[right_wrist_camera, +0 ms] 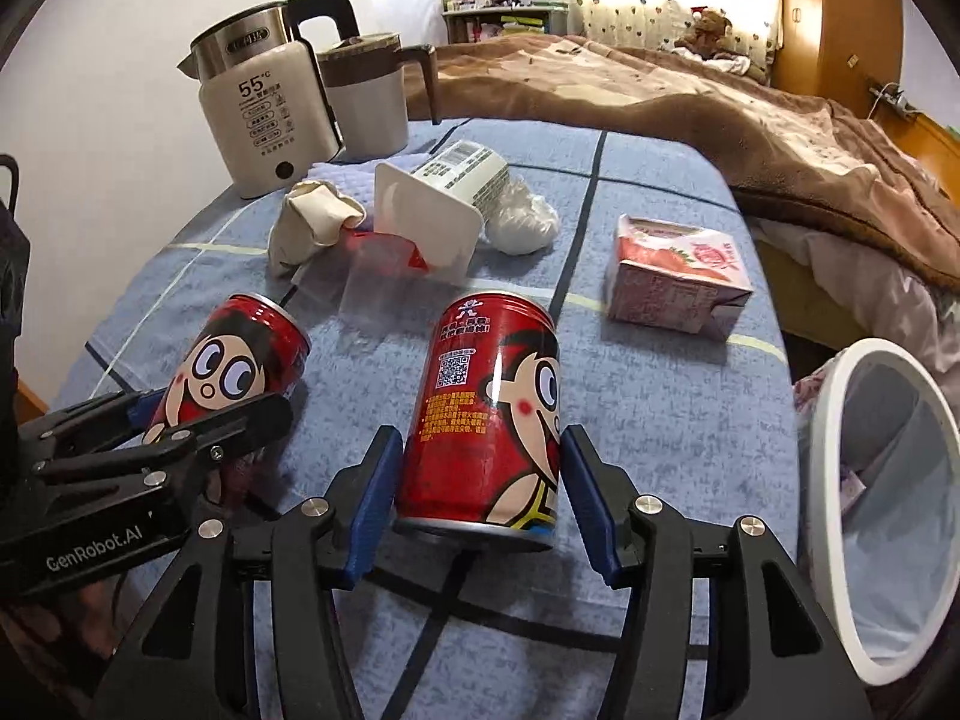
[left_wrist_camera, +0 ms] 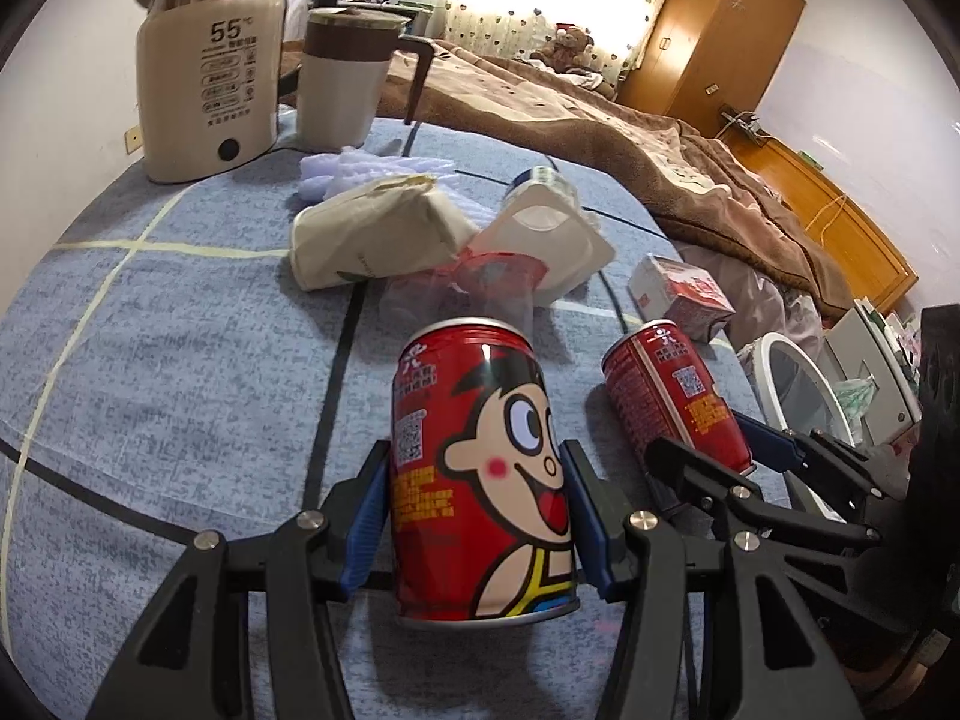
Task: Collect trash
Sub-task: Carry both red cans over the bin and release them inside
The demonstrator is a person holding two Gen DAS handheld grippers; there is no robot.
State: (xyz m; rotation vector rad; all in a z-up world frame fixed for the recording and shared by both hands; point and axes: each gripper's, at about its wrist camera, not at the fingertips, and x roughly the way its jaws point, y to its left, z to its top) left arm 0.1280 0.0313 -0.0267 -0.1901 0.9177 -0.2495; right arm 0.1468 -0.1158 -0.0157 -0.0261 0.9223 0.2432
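Two glossy cylindrical cans (left_wrist_camera: pixel 480 468) (red metal).

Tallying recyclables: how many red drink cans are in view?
2. One can sits between the left gripper fingers; the other can between the right gripper fingers. More could hide behind the clutter.

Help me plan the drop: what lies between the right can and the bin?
Only bare blue cloth, right can to bin, seen in right wrist view.

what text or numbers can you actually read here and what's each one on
"55°C": front of the cream electric kettle.
"GenRobot.AI": body of the left gripper.
Chinese print and QR codes on both red cans, the pink carton and the yogurt cup: too small to read.
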